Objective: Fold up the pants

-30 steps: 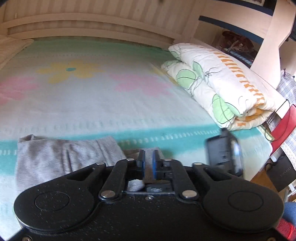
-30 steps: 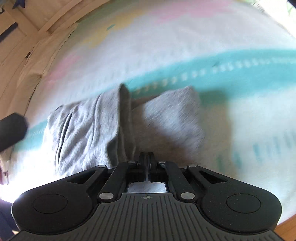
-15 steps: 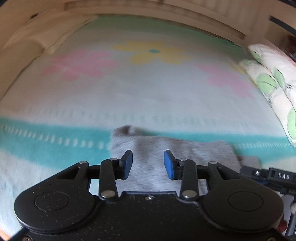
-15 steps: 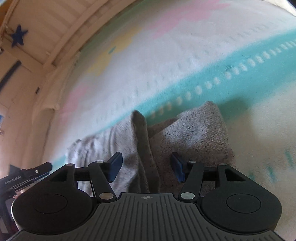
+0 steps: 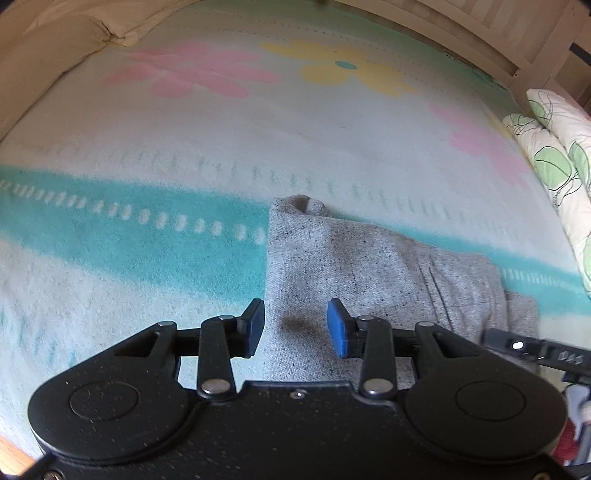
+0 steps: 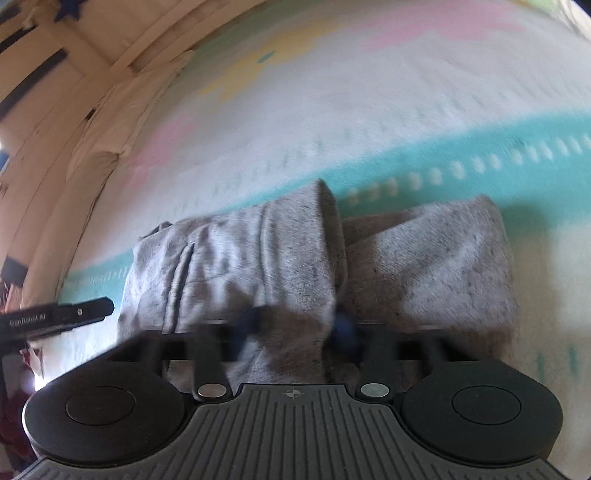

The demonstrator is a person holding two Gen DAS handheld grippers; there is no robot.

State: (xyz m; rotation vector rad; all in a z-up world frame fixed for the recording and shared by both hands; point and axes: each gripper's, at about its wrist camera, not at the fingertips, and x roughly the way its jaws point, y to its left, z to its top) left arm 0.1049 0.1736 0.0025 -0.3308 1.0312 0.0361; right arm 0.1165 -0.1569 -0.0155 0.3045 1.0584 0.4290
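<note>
Two grippers, both let go now. A second back we had each one pinched shut low on the cloth; here the left gripper [image 5: 295,328] sits with jaws spread wide, blue pads on either side of bare grey fabric, nothing between them. The right gripper [image 6: 295,328] is blurred by motion, but we make out its pads parted too, straddling a raised ridge of cloth, no visible clamp. We read that as a fold just laid down and released.

The pants [image 5: 369,266] lie on the blanket [image 5: 184,129] as a compact grey bundle across the teal stripe. In the right wrist view the pants [image 6: 295,258] show two stacked sections, one flap overlapping the other, a pocket slit on the left part. Looks mostly folded to us; the top ridge is a bit puffy and may want a press or one more fold, can't be sure.

Surface is a soft pale bed cover with pink and yellow flower prints and dashed lines. Rolled quilt [image 5: 561,162] with green leaf print at the far right, cream pillow [image 5: 74,26] upper left, wooden slatted bed frame [image 5: 517,29] behind. Rest of the room is barely visible.
</note>
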